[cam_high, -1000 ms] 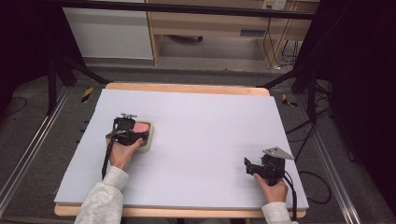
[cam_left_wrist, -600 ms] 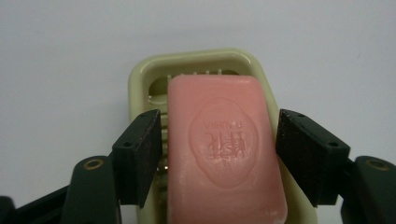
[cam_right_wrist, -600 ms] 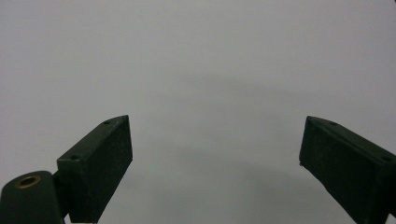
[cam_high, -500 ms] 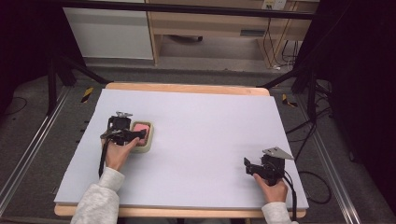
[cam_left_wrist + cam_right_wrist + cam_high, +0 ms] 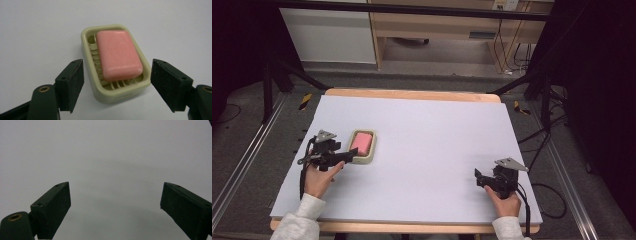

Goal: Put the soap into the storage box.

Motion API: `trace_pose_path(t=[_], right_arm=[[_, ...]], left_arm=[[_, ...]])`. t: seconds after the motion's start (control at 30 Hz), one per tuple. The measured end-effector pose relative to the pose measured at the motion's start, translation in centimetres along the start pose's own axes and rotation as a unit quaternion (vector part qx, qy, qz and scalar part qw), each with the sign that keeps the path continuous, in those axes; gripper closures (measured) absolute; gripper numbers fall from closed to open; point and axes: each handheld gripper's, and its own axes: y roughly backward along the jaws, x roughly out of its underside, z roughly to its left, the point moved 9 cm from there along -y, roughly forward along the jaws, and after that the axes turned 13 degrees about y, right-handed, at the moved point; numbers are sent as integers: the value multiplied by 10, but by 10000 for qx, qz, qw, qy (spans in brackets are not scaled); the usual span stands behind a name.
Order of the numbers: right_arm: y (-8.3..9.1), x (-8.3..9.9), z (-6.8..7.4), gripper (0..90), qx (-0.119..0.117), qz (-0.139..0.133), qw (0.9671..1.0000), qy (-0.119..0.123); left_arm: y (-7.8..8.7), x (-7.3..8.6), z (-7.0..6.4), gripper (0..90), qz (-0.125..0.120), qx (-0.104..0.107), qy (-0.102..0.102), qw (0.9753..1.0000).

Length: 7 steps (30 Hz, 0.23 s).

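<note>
So, quick rundown of the scene:
Soap: a pink bar of soap (image 5: 118,54) lay flat in a cream soap dish (image 5: 113,94) with a slatted bottom.
Dish spot: it sat on the white table (image 5: 437,140), over on the left side and about halfway back.
Left gripper: the left gripper (image 5: 117,85) was right at the dish's near end, jaws spread wide either side of it, not touching and holding nothing.
Right gripper: the right gripper (image 5: 482,177) sat near the front right corner, well apart from the dish, jaws wide open over bare table.
</note>
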Motion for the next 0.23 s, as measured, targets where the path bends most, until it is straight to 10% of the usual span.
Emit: trace_pose_path(t=[0.23], right_arm=[[2, 2, -3, 98, 29, -5, 10000, -86]], left_arm=[[14, 25, 12, 263, 11, 50, -42, 10000]])
